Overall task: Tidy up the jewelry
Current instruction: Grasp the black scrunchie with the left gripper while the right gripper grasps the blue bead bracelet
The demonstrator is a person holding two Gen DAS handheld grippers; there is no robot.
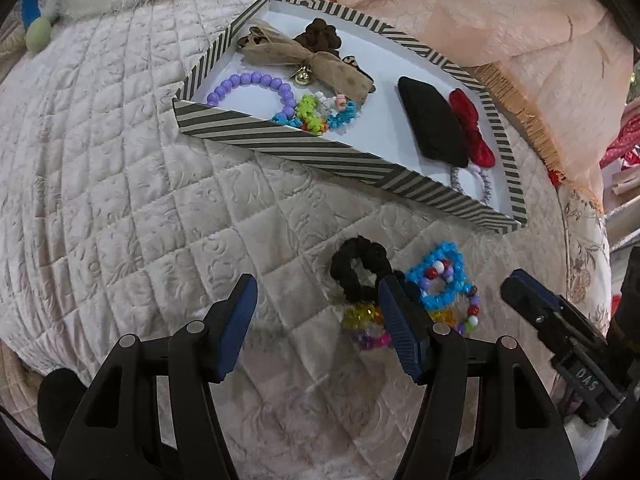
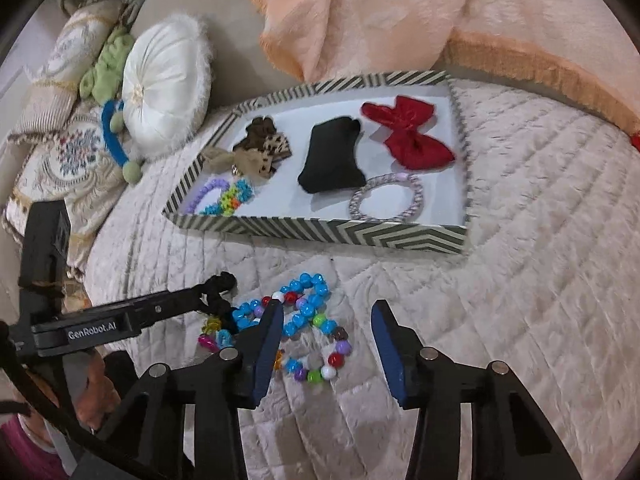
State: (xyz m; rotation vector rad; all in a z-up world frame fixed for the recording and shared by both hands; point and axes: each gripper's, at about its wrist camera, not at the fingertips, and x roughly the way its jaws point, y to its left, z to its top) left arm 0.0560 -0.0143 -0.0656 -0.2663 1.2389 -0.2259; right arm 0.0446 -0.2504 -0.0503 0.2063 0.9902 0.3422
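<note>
A striped box lid [image 2: 320, 234] serving as a tray lies on a quilted bed [image 1: 120, 200], near the peach blanket [image 2: 380, 12] bunched along the bed's far edge. Inside the tray, at its left end, sit a purple bead bracelet [image 1: 256, 84], a small tangle of blue and green beaded pieces [image 1: 316, 114], a tan bow with a little gold bell [image 1: 308, 66] and a brown scrunchie [image 1: 320, 36]. At its right end lie a black fabric piece [image 2: 332, 156], a red bow [image 2: 408, 136] and a grey-white hair tie [image 2: 386, 198], the tie nearest the tray's front wall.

Outside the tray, on the quilt in front of its front wall, a cluster of loose pieces lies together: a black scrunchie [image 1: 360, 272], a blue beaded bracelet [image 1: 436, 280] with red, white and purple beads mixed in, and a translucent multicoloured bead bracelet [image 1: 366, 324] touching both.

The left tongs [image 1: 318, 306] are released, the fingers standing wide apart above the quilt; the right-hand finger overlaps the spot where the scrunchie and beads meet, while the gap between the fingers shows only bare quilt. The right tongs [image 2: 326, 322] are also released, half spread, pointing down over the blue beaded bracelet; part of the bead strand lies in the gap, but the pads do not press on it.

A round white cushion [image 2: 168, 80] and embroidered pillows [image 2: 60, 152] rest near the bed's far left corner.
</note>
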